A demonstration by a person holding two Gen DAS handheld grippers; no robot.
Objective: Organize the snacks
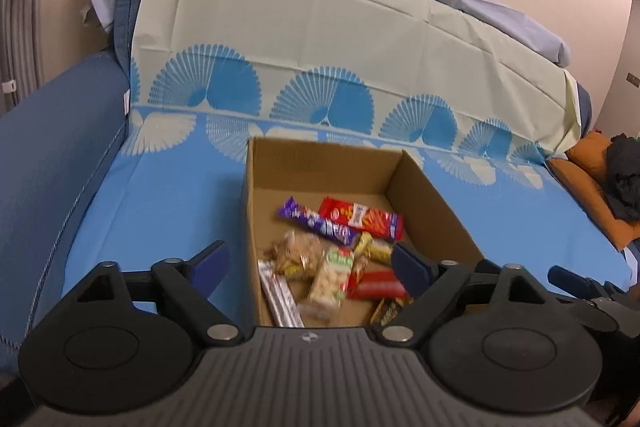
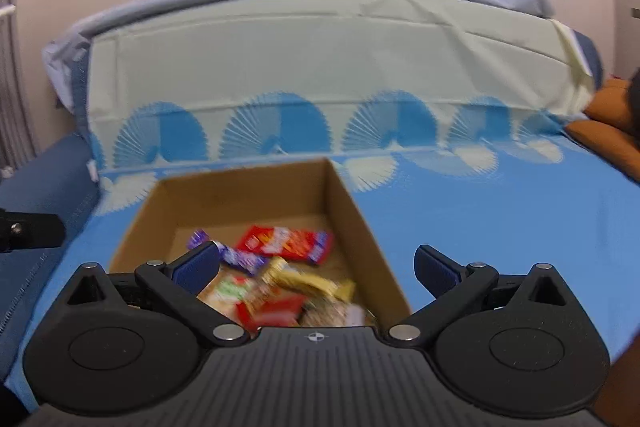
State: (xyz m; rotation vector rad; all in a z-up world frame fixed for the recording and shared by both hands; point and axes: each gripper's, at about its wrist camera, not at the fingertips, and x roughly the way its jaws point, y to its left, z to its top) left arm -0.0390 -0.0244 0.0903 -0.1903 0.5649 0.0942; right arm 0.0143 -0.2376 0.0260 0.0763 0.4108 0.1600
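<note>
Both hands hover at the near edge of the cardboard box [image 1: 432, 195]: left hand-held gripper [image 1: 310, 265] and right hand-held gripper [image 2: 316, 269] gape wide, empty, snacks [image 1: 340, 227] heaped loosely inside the box on the sofa.

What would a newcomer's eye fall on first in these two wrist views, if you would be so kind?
Probably the open cardboard box in the middle of the bright blue fan-patterned cloth, with a jumble of snacks on its floor, notably a red packet and a purple bar towards the back. Next, the left gripper and the right gripper, both spread wide and empty in the foreground.
</note>
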